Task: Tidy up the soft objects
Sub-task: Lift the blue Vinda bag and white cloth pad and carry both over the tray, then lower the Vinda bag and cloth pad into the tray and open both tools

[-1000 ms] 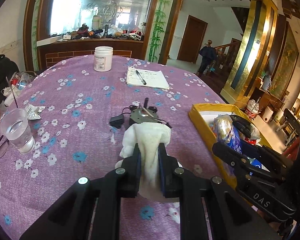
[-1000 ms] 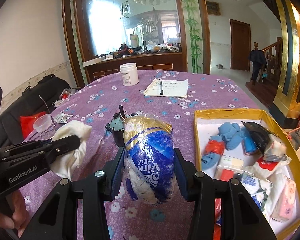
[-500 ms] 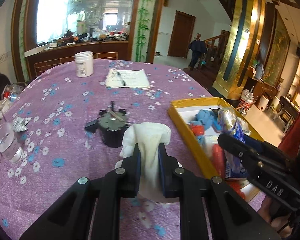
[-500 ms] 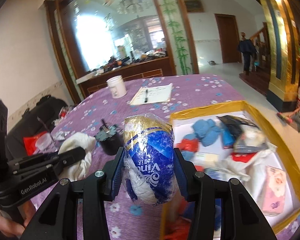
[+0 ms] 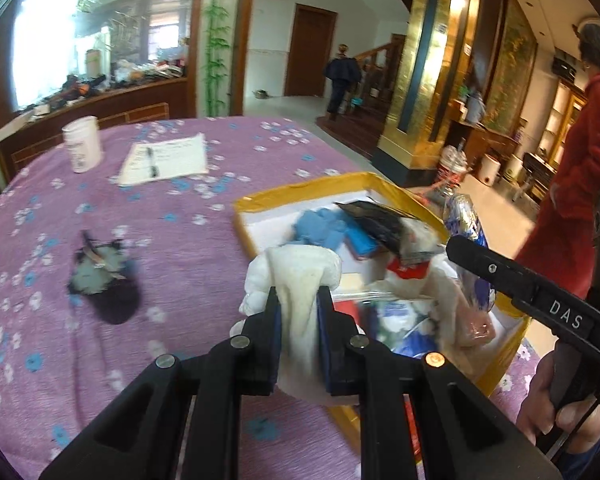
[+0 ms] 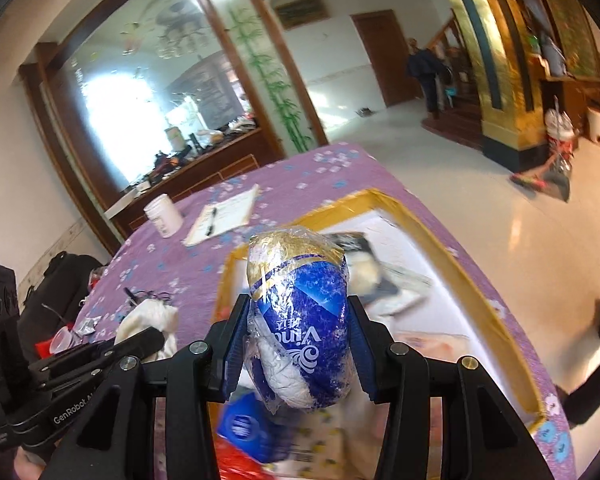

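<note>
My left tool (image 5: 298,312) covers the lower part of the white cloth (image 5: 300,276) it pinches, and the cloth hides the near corner of the yellow box (image 5: 300,192). Motion blurs most of what lies in that box, so I can tell only blue and red shapes there. The dark gadget (image 5: 102,284) on the purple surface (image 5: 180,240) is smeared too. In the right wrist view the blue and gold packet (image 6: 300,320) in my right tool (image 6: 298,344) blocks the middle of the box, and the box's near end is cut off by the bottom edge. The writing on the white jar (image 6: 163,220) is too small to read.
</note>
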Tool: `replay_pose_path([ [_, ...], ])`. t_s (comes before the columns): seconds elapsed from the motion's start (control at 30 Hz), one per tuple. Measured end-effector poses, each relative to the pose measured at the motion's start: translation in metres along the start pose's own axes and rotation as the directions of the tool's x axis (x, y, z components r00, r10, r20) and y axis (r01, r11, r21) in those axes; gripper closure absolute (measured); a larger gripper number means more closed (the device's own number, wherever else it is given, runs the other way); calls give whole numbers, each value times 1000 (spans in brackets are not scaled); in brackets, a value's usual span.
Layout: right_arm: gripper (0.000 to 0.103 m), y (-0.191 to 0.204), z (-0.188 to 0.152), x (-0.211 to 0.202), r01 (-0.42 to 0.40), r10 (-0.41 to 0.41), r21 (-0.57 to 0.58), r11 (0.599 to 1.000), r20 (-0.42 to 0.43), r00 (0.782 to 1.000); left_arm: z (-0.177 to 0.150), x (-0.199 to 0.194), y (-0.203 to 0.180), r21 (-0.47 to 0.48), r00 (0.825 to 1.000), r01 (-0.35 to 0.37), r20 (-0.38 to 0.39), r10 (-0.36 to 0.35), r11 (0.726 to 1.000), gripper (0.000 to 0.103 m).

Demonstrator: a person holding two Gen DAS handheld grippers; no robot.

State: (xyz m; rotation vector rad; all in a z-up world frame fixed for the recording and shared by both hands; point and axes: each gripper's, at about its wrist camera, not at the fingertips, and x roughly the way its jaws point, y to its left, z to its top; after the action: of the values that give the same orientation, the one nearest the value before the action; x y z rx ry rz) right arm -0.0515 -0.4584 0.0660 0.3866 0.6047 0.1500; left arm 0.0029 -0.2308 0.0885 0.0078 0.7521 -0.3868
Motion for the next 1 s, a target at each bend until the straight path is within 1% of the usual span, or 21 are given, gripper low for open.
replay_pose_path([
  [0.07, 53, -7, -2, 2, 15, -15, 5, 1000, -21, 1000, 2, 14, -9, 5, 999, 28, -23, -28, 1000, 88],
  [0.17, 53, -9, -5, 9, 25, -26, -8, 1000, -57, 998, 3, 33, -17, 13, 998, 49, -46, -48, 999, 88],
  [0.3, 53, -9, -7, 20, 45, -49, -34, 998, -106, 993, 7, 54, -20, 13, 995, 68, -69, -67, 998, 88],
  [0.43, 53, -6, 0, 37, 56, -62, -49, 997, -148, 987, 14, 69, -16, 1, 992, 94, -81, -93, 996, 88],
  [0.67, 53, -1, 19, 65, 108, -121, -79, 991, -178, 977, 8, 84, -10, -17, 987, 125, -99, -126, 992, 88],
  [0.77, 53, 2, 26, 75, 124, -140, -99, 987, -188, 972, 7, 85, -10, -3, 987, 133, -91, -132, 991, 88],
  [0.87, 53, 7, 31, 84, 114, -133, -108, 988, -198, 971, 4, 85, -12, 12, 987, 141, -84, -140, 990, 88],
  [1.0, 53, 11, 31, 90, 112, -134, -118, 987, -201, 970, 1, 82, -17, 39, 989, 130, -73, -126, 991, 87],
])
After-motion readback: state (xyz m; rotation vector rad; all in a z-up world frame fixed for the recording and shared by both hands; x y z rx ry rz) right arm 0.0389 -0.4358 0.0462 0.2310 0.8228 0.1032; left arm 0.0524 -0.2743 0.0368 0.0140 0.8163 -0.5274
